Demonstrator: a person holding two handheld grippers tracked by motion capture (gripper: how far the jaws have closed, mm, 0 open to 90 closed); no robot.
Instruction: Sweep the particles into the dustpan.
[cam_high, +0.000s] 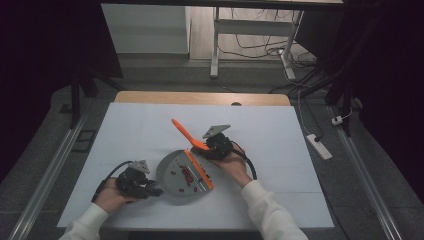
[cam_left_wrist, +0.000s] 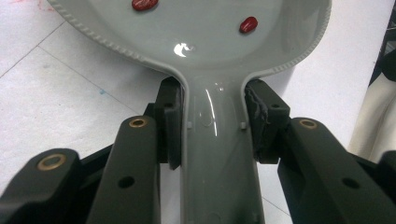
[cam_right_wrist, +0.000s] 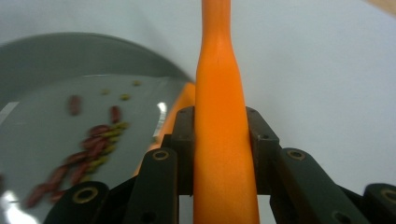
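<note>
A grey dustpan (cam_high: 172, 172) lies on the white table, with red beans (cam_high: 187, 176) scattered in it. My left gripper (cam_high: 154, 190) is shut on the dustpan's handle (cam_left_wrist: 217, 140) from the left. In the left gripper view both pads press the handle's sides, and two red beans (cam_left_wrist: 249, 24) lie in the pan (cam_left_wrist: 210, 46) ahead. My right gripper (cam_high: 212, 146) is shut on an orange brush (cam_high: 186, 133). The brush's head (cam_high: 201, 171) rests along the pan's right edge, its handle pointing up and away. In the right gripper view the orange handle (cam_right_wrist: 219, 116) runs between the jaws, with blurred beans (cam_right_wrist: 93, 149) in the pan (cam_right_wrist: 56, 60) at left.
The white table top (cam_high: 135, 125) has free room around the pan. A wooden strip (cam_high: 200, 98) borders its far edge. Beyond it stand a desk frame (cam_high: 216, 45) and floor cables (cam_high: 260, 50). A power strip (cam_high: 320, 146) lies off the table's right side.
</note>
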